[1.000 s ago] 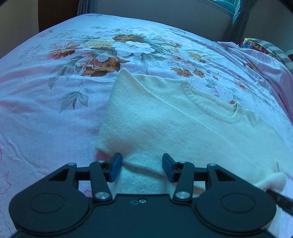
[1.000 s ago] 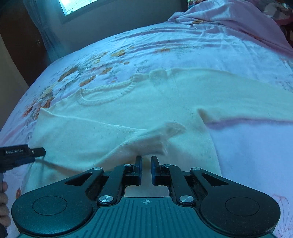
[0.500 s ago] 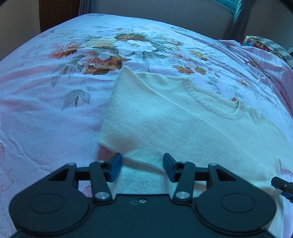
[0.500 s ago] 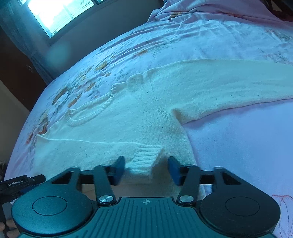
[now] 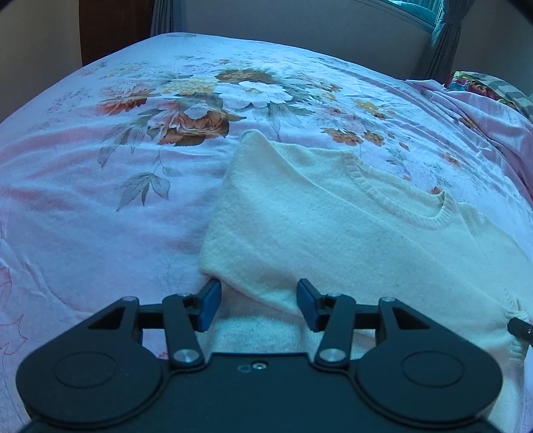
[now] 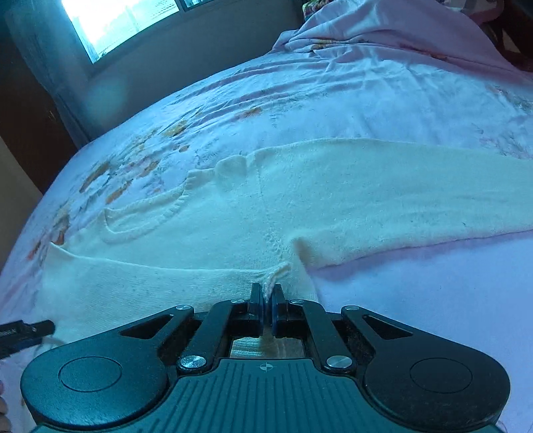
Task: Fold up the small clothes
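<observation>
Lying flat on the bed (image 5: pixel 100 206), the sweater (image 5: pixel 333 233) has its folded edge between the wide left claw (image 5: pixel 258 304); the right claw (image 6: pixel 265 301) pinches the sleeve cuff (image 6: pixel 278 274), which should stay low and taut.

- A bed (image 5: pixel 83 206) filled most of both views, covered by a pale pink sheet printed with orange, white and brown flowers (image 5: pixel 200 100).
- A plain light wall (image 5: pixel 299 20) stood behind the far edge of the bed.
- A dark wooden panel (image 5: pixel 113 26), door or wardrobe, stood at the far corner.
- Grey-teal curtains (image 5: pixel 444 50) hung beside a window (image 6: pixel 123 20); bright daylight entered through the glass.
- A rumpled pink cover (image 6: pixel 383 30) lay heaped at the head end.
- A multicoloured patterned cloth (image 5: pixel 479 86) lay beside that heap.
</observation>
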A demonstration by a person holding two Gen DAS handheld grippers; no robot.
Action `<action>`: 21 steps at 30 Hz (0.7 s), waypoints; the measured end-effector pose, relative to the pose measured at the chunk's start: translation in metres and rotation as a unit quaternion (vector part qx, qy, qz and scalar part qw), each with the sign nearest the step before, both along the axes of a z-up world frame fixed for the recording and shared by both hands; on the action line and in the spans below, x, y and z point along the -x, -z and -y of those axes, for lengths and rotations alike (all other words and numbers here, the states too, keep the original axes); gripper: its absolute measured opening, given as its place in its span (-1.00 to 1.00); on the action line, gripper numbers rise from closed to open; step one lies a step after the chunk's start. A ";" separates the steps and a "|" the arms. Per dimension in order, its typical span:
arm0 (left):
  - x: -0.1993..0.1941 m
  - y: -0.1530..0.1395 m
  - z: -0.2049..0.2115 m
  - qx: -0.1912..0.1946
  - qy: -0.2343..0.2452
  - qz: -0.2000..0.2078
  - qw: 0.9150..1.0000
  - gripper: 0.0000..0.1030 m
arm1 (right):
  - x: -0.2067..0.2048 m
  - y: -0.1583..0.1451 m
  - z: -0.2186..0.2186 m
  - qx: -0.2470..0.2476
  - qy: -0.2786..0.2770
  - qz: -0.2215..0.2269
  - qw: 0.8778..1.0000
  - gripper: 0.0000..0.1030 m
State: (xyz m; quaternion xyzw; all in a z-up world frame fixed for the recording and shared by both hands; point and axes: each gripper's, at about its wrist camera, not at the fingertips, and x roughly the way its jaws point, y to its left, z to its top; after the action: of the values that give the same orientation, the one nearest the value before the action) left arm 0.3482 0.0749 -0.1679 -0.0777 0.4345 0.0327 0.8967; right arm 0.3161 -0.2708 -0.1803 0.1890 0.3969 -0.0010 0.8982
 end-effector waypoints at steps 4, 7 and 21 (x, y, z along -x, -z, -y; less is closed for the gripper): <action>0.001 0.000 0.003 -0.011 0.007 0.001 1.000 -0.02 | -0.003 0.003 0.002 0.019 0.008 0.008 1.000 -0.93; 0.000 0.000 0.001 -0.009 0.007 0.001 1.000 0.02 | -0.002 0.010 -0.001 0.043 0.001 -0.006 0.999 -0.93; -0.070 0.002 0.015 0.011 0.027 0.007 1.000 0.02 | -0.004 0.006 -0.040 0.096 -0.055 -0.004 0.994 -0.93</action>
State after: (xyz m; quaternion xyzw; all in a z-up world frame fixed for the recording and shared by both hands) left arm 0.4178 0.0599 -0.1698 -0.0761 0.4309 0.0027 0.8992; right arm 0.3200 -0.2305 -0.1859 0.0798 0.4083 0.0091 0.9093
